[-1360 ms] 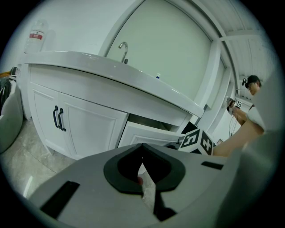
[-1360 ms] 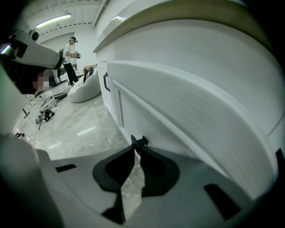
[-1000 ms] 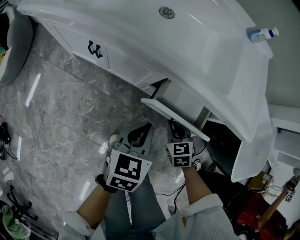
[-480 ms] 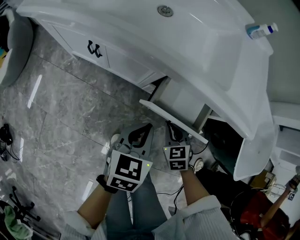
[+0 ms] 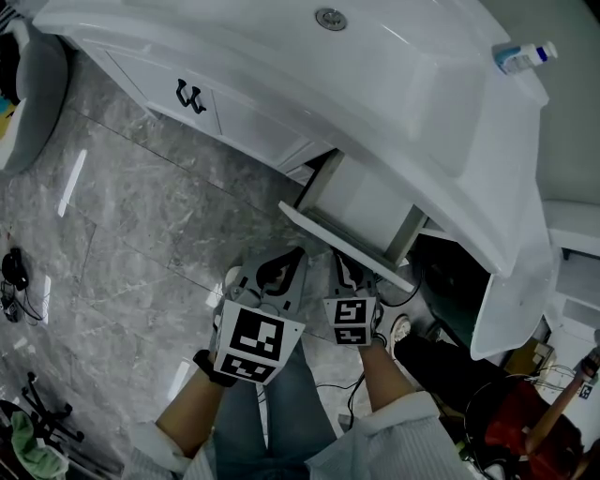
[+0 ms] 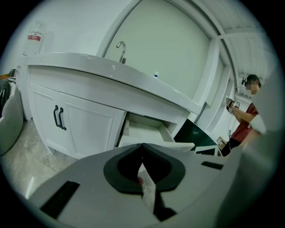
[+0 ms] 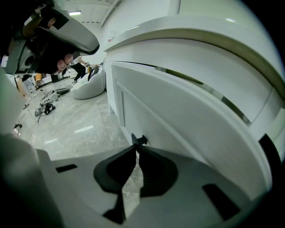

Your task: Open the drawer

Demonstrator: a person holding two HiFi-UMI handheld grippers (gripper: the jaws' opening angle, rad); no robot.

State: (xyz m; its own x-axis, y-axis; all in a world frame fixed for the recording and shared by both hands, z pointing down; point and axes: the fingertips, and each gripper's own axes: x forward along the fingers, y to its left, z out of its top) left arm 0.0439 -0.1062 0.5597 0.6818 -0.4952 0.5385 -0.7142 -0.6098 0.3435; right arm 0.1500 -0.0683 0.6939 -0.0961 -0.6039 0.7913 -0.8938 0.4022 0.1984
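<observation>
Dim, cool light — floor (image 5: 141, 216) glare (fisheye edges black).

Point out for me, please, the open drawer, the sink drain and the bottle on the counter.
drawer (image 5: 361, 197), head view, its pale inside floor.
drain (image 5: 331, 19), head view, centre of the round metal fitting.
bottle (image 5: 523, 57), head view, middle of its body.

White drawer (image 5: 347, 246), partly pulled out beneath the sink counter (image 5: 234, 56), black handle (image 7: 139, 140) on its front.
</observation>
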